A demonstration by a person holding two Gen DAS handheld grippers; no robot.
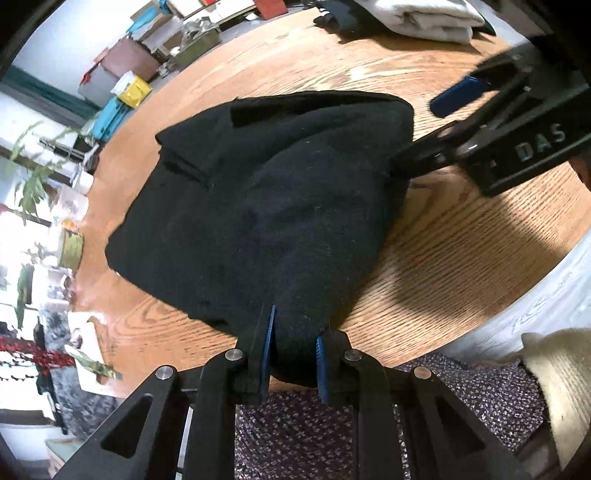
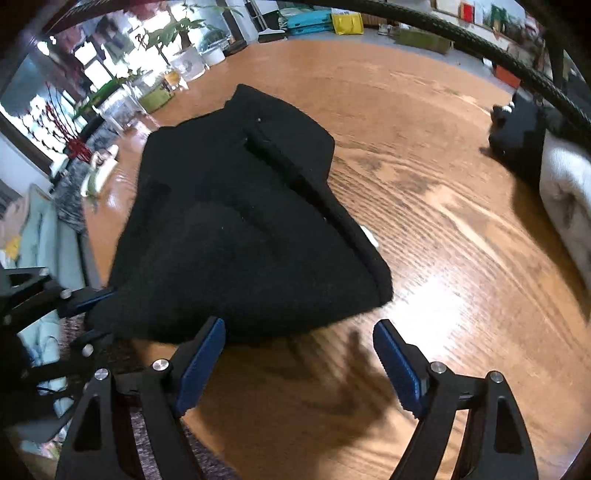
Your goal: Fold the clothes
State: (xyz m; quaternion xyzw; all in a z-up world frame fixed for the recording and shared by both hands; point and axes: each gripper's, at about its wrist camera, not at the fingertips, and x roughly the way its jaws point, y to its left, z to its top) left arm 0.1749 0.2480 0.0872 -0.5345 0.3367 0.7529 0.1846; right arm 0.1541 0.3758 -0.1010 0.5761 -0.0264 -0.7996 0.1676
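Note:
A black garment (image 1: 258,206) lies bunched and partly folded on the round wooden table (image 1: 461,258). My left gripper (image 1: 294,354) is shut on the garment's near edge, and cloth fills the gap between its blue pads. In the right wrist view the same garment (image 2: 240,229) lies ahead and to the left. My right gripper (image 2: 299,365) stands open over bare wood at the garment's near right corner, its left pad just short of the cloth. From the left wrist view the right gripper (image 1: 436,127) reaches the garment's right edge. The left gripper (image 2: 85,299) holds the cloth at the far left.
Folded pale towels (image 1: 424,18) lie at the table's far side, also seen as towels (image 2: 565,199), beside a black object (image 2: 517,125). A braided cable (image 2: 480,40) arcs overhead. A person's patterned clothing (image 1: 295,424) is at the near edge. Plants and boxes crowd the floor beyond.

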